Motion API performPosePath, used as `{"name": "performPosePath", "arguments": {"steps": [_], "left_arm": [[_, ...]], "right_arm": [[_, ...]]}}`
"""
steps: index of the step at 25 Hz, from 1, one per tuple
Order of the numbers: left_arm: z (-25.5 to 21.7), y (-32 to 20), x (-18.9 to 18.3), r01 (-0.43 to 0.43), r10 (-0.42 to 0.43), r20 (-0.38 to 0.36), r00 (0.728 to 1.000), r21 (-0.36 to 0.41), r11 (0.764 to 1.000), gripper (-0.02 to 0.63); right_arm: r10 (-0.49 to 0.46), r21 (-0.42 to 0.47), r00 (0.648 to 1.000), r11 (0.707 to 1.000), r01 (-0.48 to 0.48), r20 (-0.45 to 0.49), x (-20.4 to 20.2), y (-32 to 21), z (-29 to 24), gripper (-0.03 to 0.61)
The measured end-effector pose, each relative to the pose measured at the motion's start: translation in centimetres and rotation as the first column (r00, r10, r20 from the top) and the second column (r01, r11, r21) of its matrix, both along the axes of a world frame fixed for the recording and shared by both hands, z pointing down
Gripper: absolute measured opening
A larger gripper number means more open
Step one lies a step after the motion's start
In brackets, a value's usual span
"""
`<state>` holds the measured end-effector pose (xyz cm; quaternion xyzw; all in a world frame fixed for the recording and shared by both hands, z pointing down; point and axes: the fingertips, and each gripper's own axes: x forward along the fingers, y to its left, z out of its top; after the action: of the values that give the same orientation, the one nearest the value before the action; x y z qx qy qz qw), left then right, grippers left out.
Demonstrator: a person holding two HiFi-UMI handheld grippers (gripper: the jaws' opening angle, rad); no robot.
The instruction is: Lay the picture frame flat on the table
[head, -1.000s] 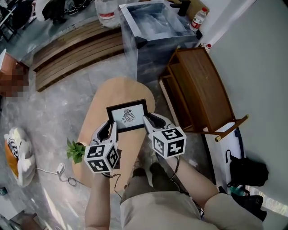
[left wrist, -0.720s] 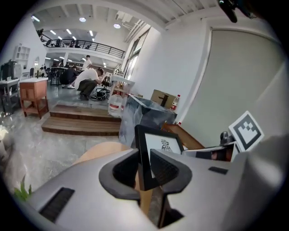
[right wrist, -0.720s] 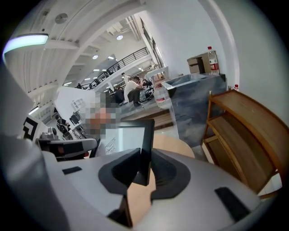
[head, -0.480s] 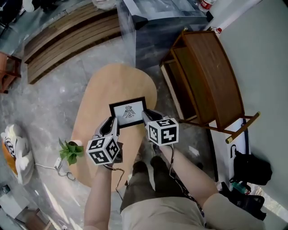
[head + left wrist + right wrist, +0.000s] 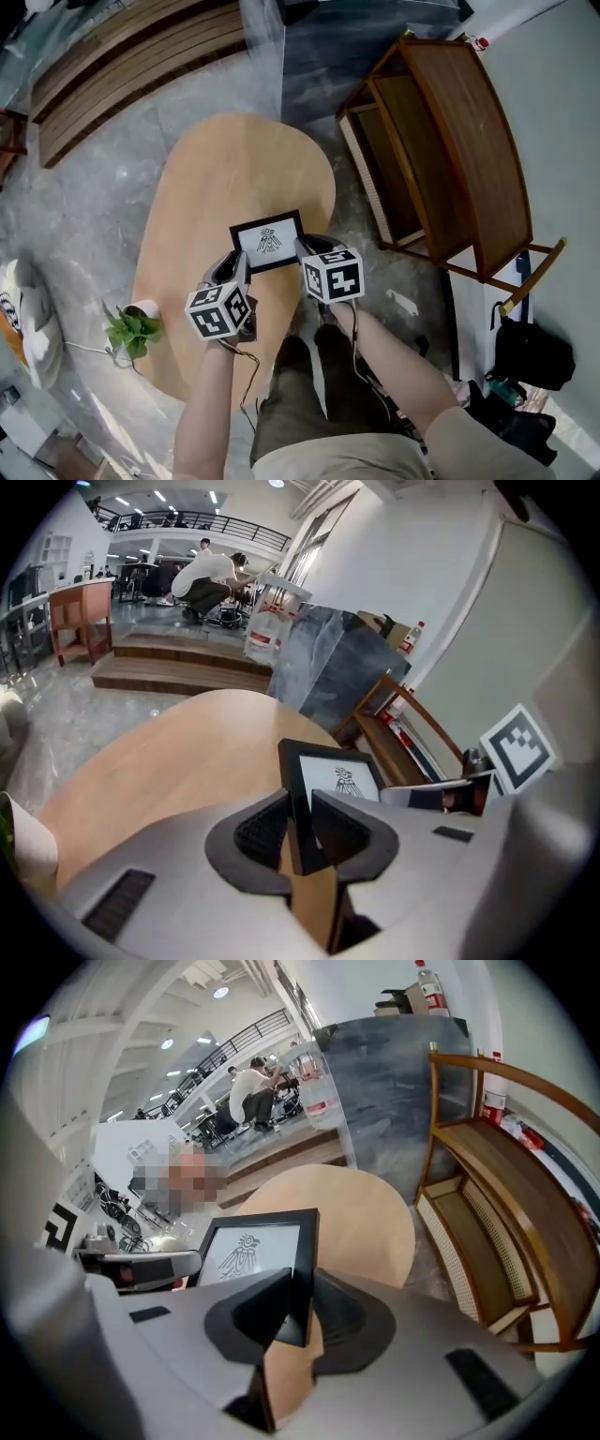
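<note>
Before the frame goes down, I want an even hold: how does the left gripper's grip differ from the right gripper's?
The left gripper clamps the left edge of the picture frame; the right gripper clamps its right edge. In the head view the left gripper sits nearer the person than the right gripper. Both are shut on the black border, near the bottom corners.

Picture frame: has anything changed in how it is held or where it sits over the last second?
Nothing moved clearly. The picture frame stands upright, not yet flat, and the left gripper and right gripper stay shut on its side edges over the table. Only the head view shifted, and it now shows more of the table.
</note>
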<state>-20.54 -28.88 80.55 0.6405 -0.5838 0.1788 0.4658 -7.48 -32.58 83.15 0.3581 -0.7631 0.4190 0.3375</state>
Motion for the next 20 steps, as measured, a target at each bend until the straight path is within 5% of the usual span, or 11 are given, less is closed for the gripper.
{"name": "performPosePath", "arguments": {"steps": [8, 20], "left_arm": [[8.7, 2.3, -0.5, 0.012, -0.012, -0.004, 1.000, -0.114, 0.993, 0.077], [14.2, 4.2, 0.1, 0.009, -0.005, 0.021, 1.000, -0.199, 0.980, 0.075]], "right_arm": [[-0.044, -0.083, 0.998, 0.996, 0.040, -0.050, -0.5, 2.3, 8.1, 0.054], [-0.085, -0.093, 0.992, 0.993, 0.077, -0.094, -0.5, 4.1, 13.1, 0.054]]}}
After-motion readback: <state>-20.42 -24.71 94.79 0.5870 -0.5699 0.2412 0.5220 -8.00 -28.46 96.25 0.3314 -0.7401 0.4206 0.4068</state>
